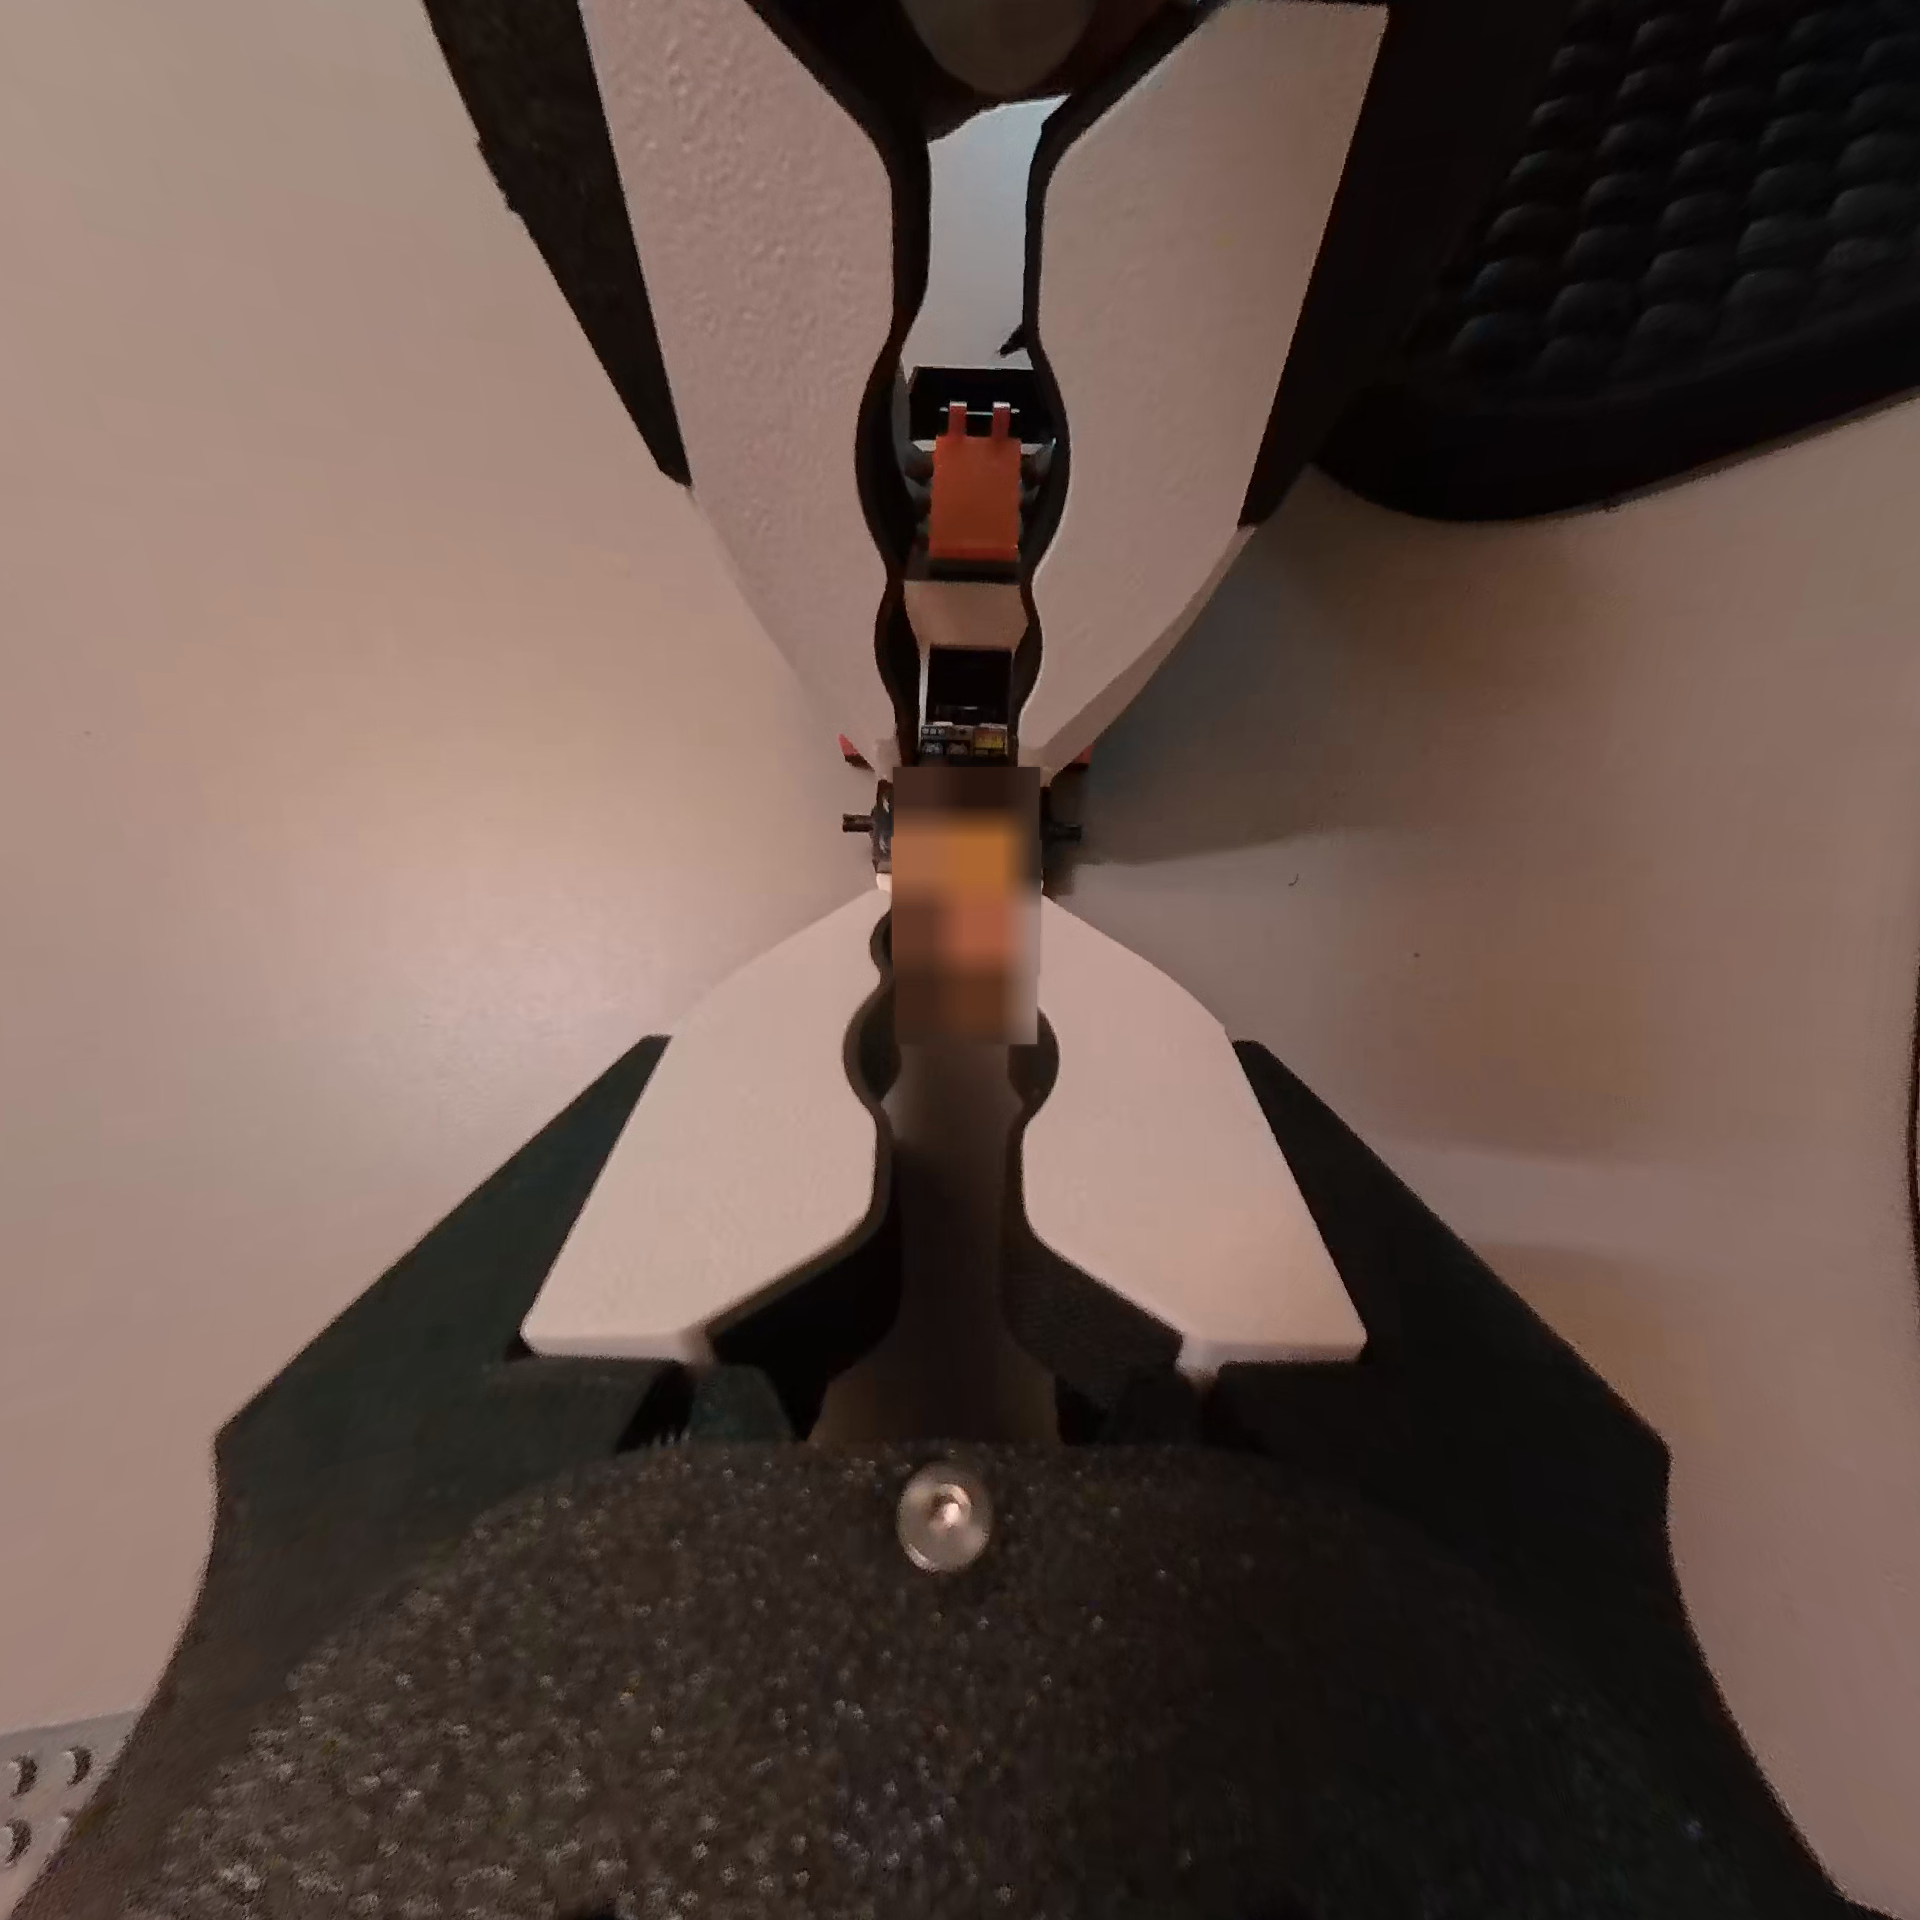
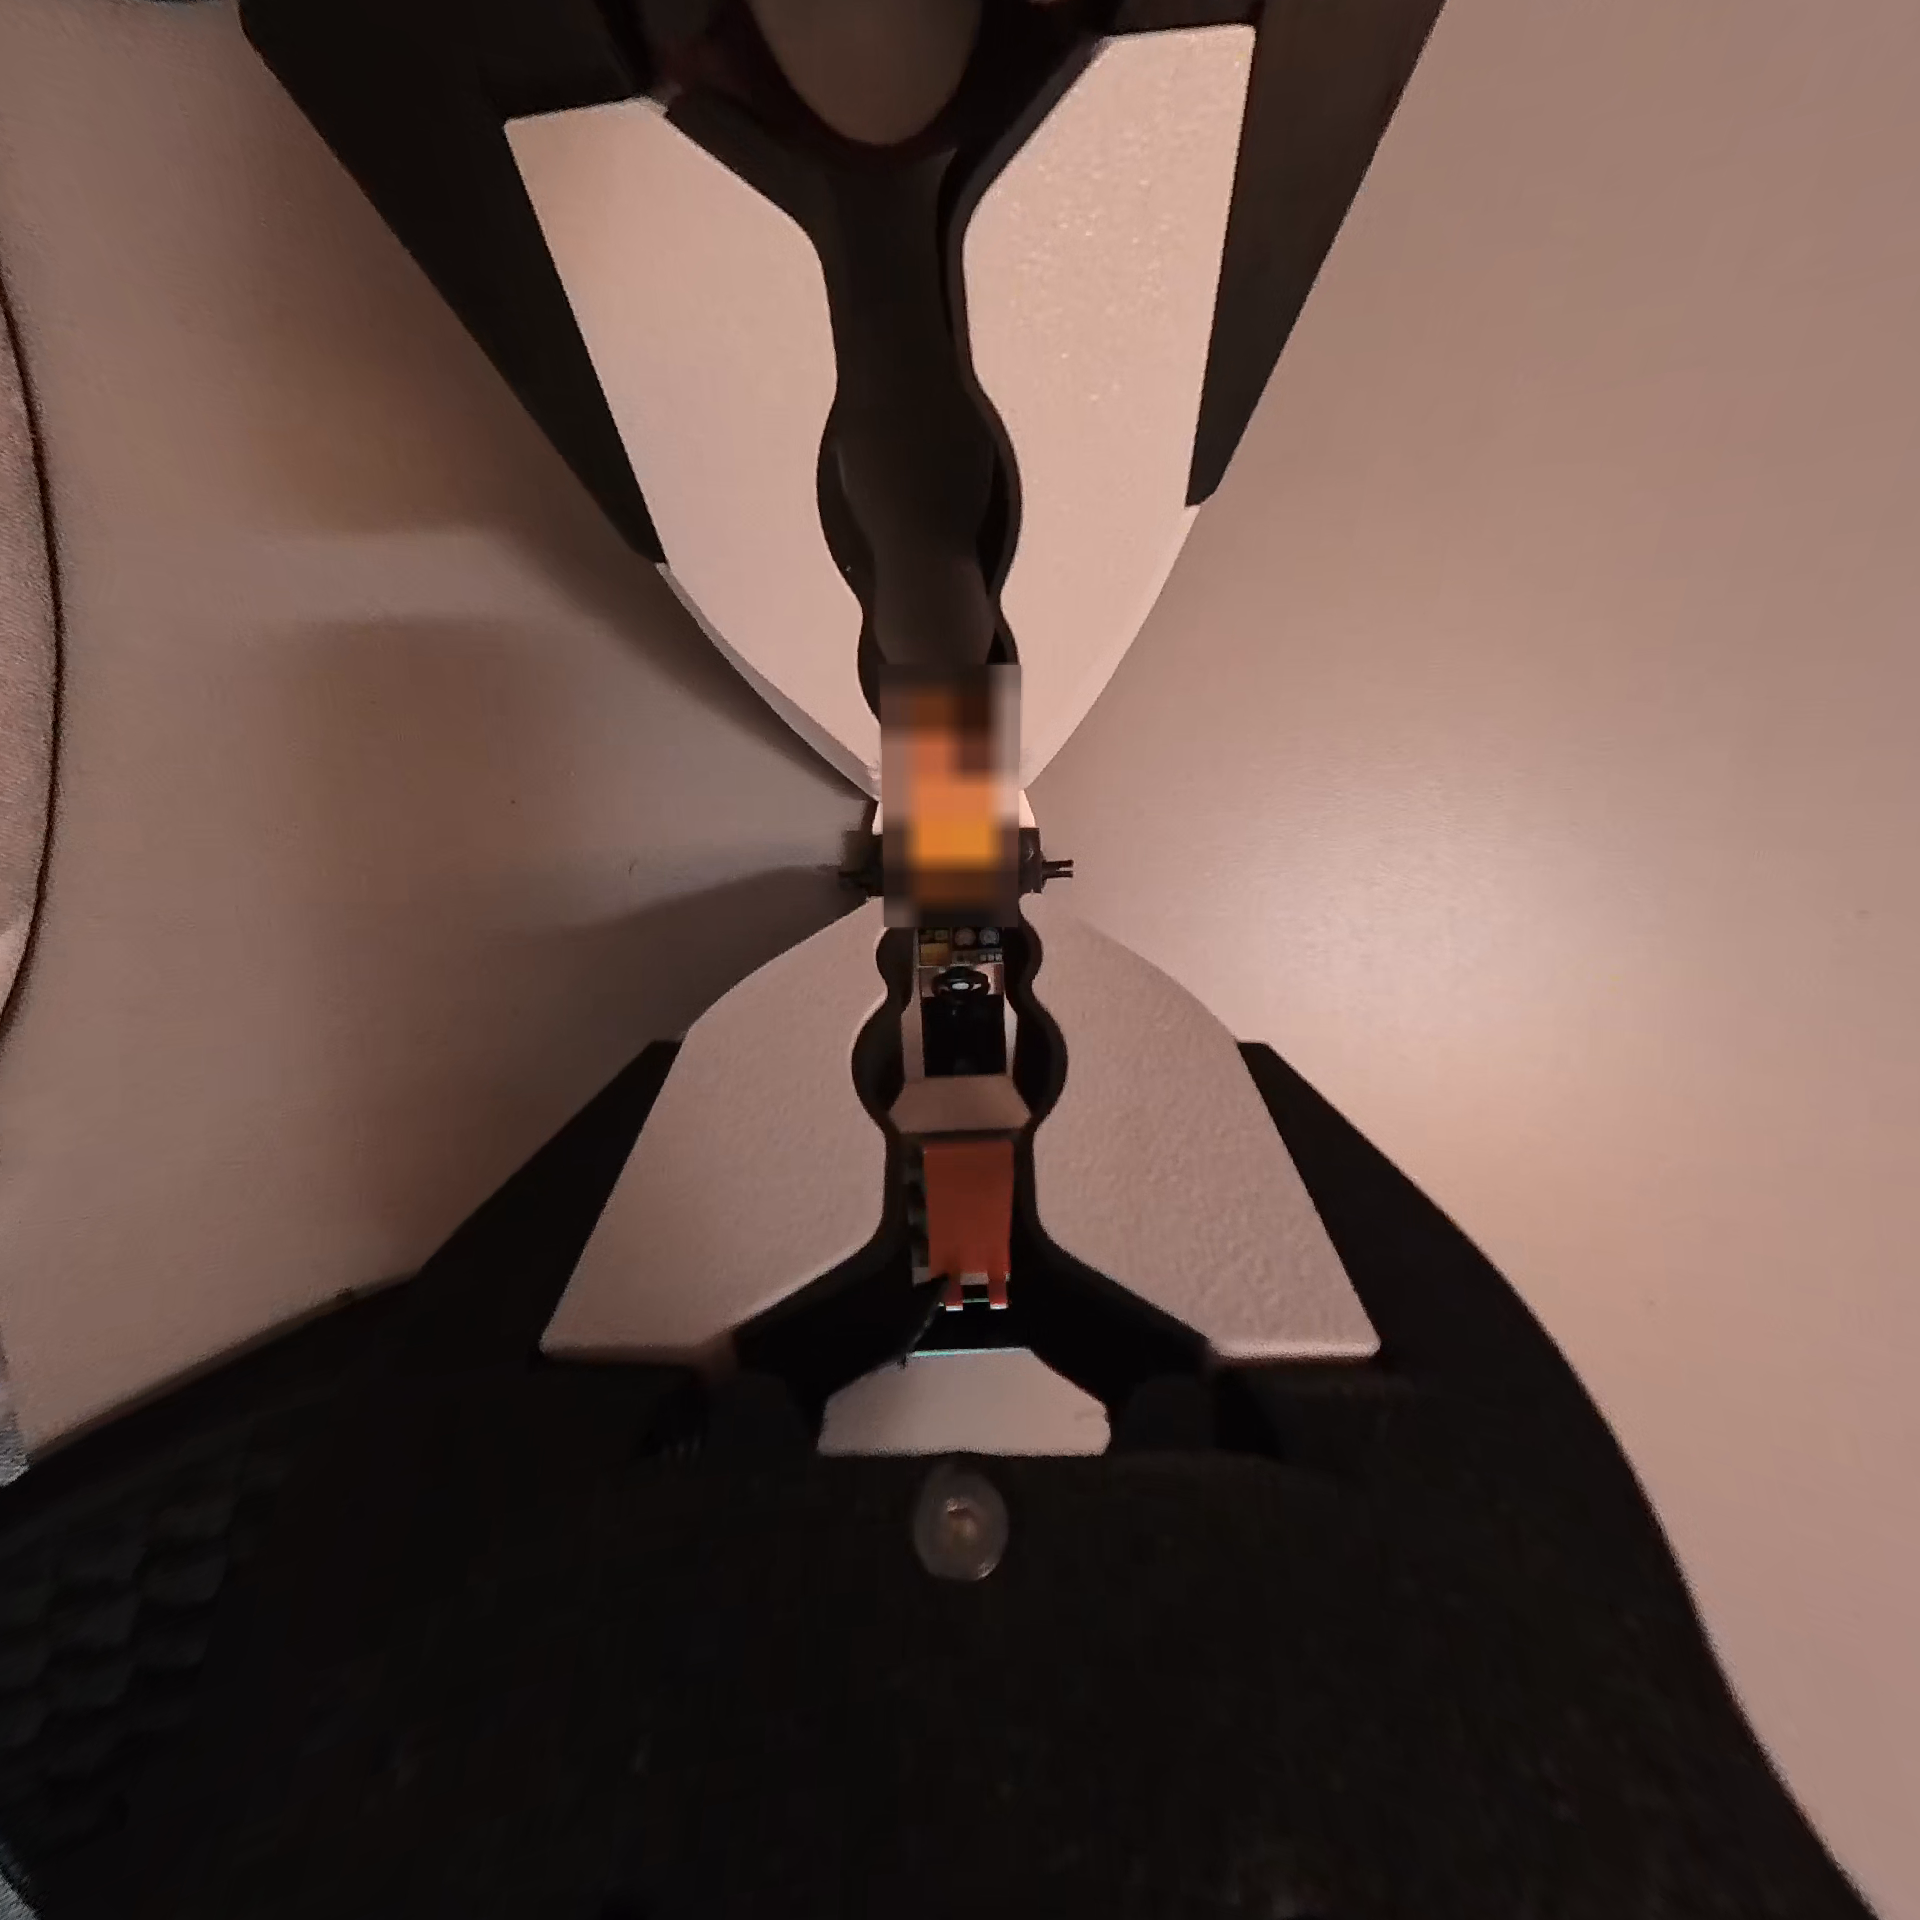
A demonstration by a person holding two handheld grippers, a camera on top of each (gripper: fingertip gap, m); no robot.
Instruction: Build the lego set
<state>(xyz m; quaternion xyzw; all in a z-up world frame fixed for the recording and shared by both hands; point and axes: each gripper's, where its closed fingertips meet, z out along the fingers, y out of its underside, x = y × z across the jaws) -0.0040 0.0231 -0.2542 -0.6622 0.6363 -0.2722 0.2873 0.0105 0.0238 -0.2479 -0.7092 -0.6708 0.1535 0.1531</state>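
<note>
A small narrow lego model of white, black and orange bricks is sitting clamped between both tongs, which are meeting tip to tip. The left tongs are clenching one end, the right tongs the other. No writing is legible on it. Only the left view is catching a grey studded plate beside the tongs.

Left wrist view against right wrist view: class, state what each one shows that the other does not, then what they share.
Left only: a grey studded plate in the bottom corner. Right only: a pale curved edge at the left border; what it belongs to cannot be told. Both: the orange-topped lego model, clamped in the right gripper, with the left gripper facing it tip to tip.
</note>
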